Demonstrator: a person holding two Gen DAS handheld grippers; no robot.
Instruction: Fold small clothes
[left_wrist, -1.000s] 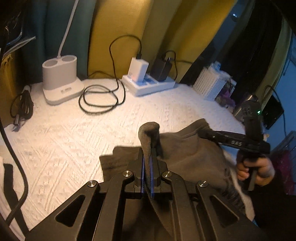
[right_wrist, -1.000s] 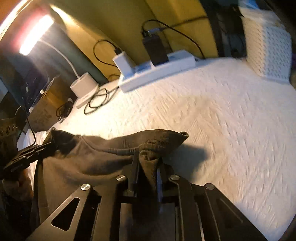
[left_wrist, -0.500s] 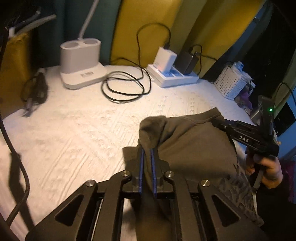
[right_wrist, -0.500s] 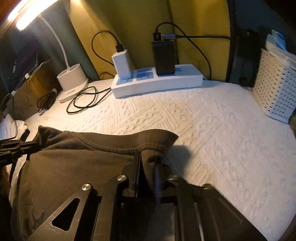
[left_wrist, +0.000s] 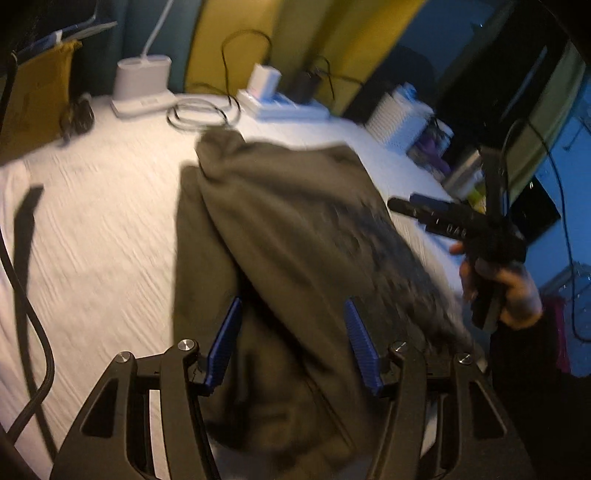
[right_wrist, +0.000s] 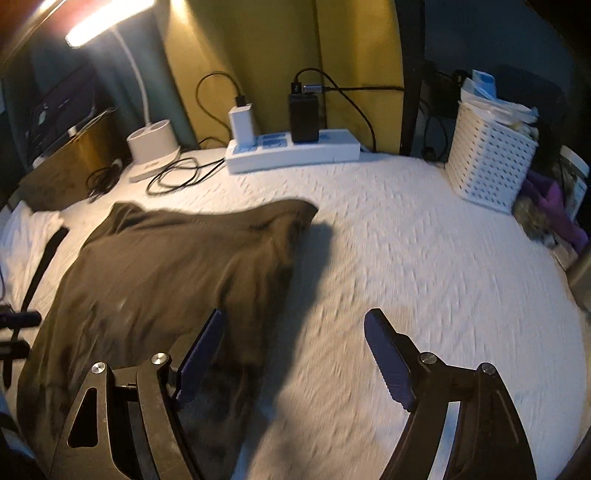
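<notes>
A dark olive garment (left_wrist: 295, 229) lies folded on the white textured cover (left_wrist: 103, 236), its far edge toward the power strip. My left gripper (left_wrist: 291, 332) hovers over the garment's near part. Its jaws are opening, and the blue pads (left_wrist: 225, 343) stand apart, pressing on nothing. In the right wrist view the garment (right_wrist: 166, 266) sits left of centre. My right gripper (right_wrist: 295, 350) is at its near right edge with jaws opening and only cloth edge and cover beneath them. A hand (left_wrist: 498, 288) holds the right gripper (left_wrist: 406, 205) beside the garment.
At the back stand a white power strip (right_wrist: 291, 151) with chargers, a lamp base (right_wrist: 153, 142) and a coiled black cable (right_wrist: 177, 177). A white perforated basket (right_wrist: 487, 166) and purple items (right_wrist: 554, 206) sit at the right. A black cord (left_wrist: 22, 295) runs at the left.
Both grippers were shut on the garment's raised edge. They have let it go and drawn back with the jaws spread, and the garment has dropped flat onto the cover.
</notes>
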